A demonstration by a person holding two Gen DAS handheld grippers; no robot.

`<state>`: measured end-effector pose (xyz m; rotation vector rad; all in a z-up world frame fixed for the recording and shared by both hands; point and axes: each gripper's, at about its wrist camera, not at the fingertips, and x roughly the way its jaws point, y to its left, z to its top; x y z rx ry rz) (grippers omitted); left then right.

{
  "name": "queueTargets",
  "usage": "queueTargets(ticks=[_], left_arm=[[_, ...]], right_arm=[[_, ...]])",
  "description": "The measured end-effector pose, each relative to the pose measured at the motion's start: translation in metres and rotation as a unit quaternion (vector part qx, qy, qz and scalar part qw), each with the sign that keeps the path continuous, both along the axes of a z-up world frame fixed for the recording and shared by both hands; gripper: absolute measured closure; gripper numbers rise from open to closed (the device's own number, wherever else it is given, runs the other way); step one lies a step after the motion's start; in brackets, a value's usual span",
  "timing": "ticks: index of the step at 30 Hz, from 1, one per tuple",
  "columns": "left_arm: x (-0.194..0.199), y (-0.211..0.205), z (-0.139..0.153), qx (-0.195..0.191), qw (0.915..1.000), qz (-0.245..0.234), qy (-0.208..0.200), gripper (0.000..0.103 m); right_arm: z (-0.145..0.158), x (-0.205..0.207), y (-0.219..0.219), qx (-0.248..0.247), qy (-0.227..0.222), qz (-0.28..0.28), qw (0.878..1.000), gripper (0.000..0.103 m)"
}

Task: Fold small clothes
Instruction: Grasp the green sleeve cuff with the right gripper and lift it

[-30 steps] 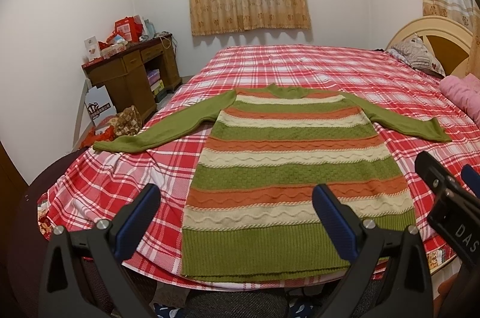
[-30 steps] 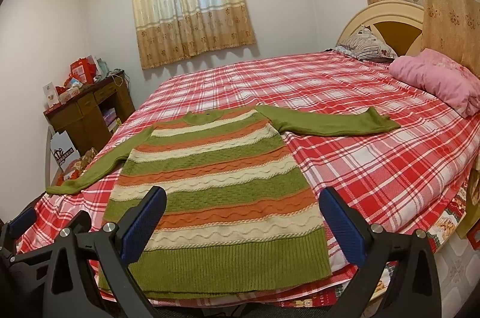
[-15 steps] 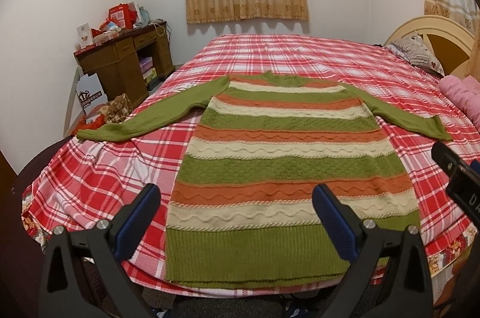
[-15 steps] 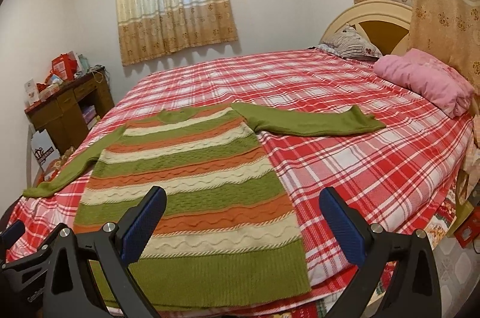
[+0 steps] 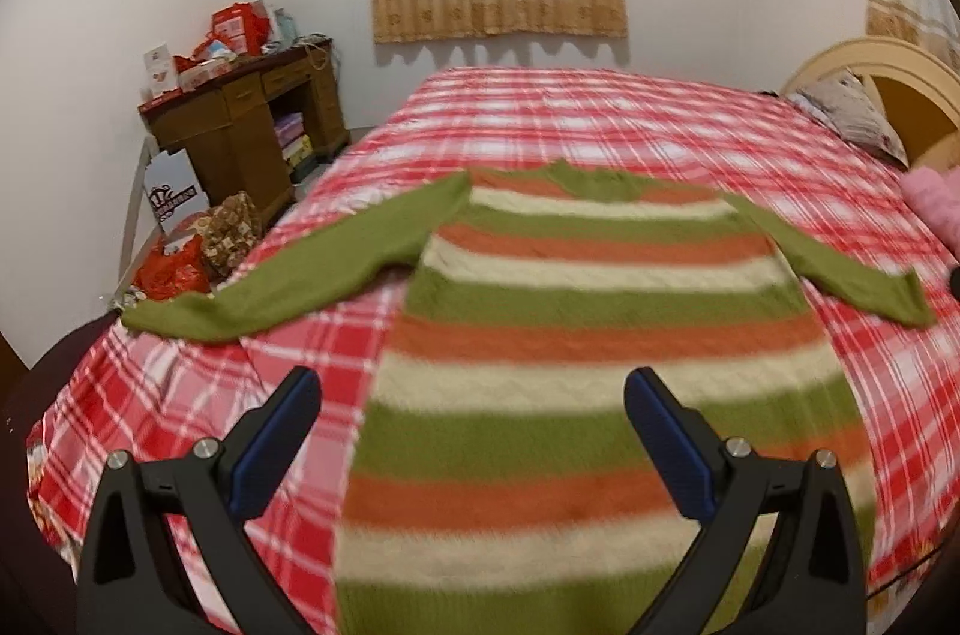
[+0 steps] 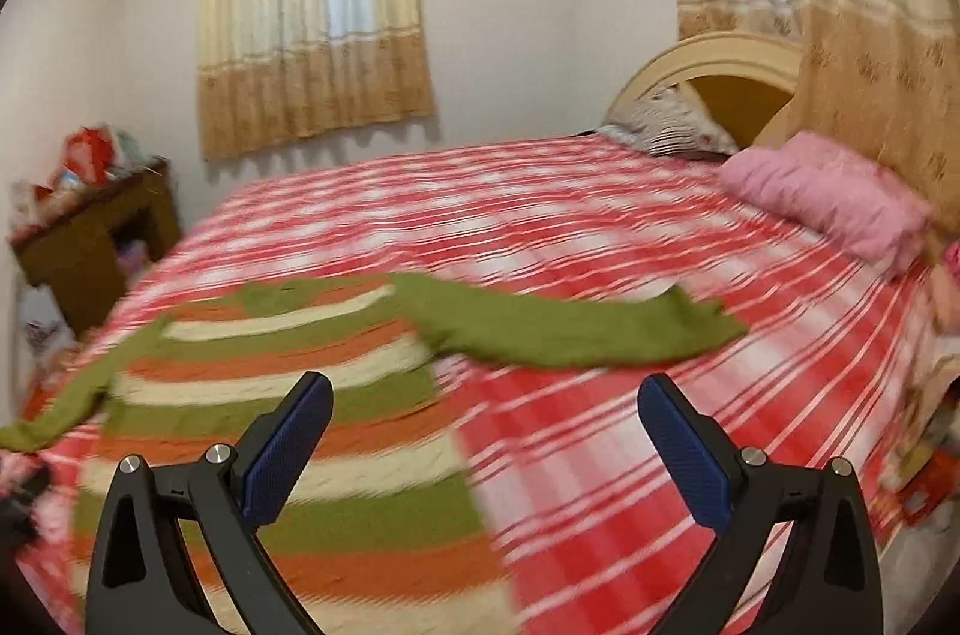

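1. The sweater point(image 5: 576, 371) lies flat and face up on the bed point(image 5: 600, 119), hem toward the grippers, collar away, so its long axis runs straight ahead of them; both sleeves are spread out sideways
2. The left gripper point(image 5: 471, 446) hangs over the lower body of the sweater with its jaws spread wide and nothing between them
3. The right gripper point(image 6: 486, 455) is likewise wide apart and empty, over the sweater's right edge and bare bedspread
4. The right sleeve point(image 6: 570, 329) lies ahead of the right gripper; the left sleeve point(image 5: 288, 275) lies ahead and to the left of the left gripper, so each is probably nearer its own side
5. Both views are motion-blurred; the hem is cut off below, and knit detail is hard to read
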<state>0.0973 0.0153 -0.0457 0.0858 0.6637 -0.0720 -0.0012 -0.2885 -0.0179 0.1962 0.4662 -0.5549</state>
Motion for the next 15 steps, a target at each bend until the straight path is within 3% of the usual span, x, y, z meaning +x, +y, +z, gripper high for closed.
queueTargets(ticks=[7, 10, 12, 14, 15], left_arm=[[0.056, 0.024, 0.014, -0.044, 0.9978, 0.049, -0.006, 0.000], [0.072, 0.029, 0.009, -0.054, 0.9963, 0.067, -0.006, 0.000], [0.084, 0.029, -0.001, -0.054, 0.9955, 0.078, 0.003, 0.000], [0.094, 0.029, -0.017, -0.056, 0.9945, 0.085, 0.024, 0.000], [0.098, 0.029, -0.022, -0.057, 0.9940, 0.088, 0.031, 0.000]], right_arm=[[0.006, 0.006, -0.144, 0.059, -0.021, -0.077, 0.995, 0.001], [-0.011, 0.007, -0.212, 0.118, -0.010, -0.120, 0.986, 0.001], [-0.031, 0.002, -0.255, 0.183, -0.017, -0.140, 0.973, 0.002], [-0.050, -0.004, -0.287, 0.230, -0.017, -0.171, 0.958, 0.015], [-0.061, -0.004, -0.299, 0.246, -0.008, -0.183, 0.952, 0.029]])
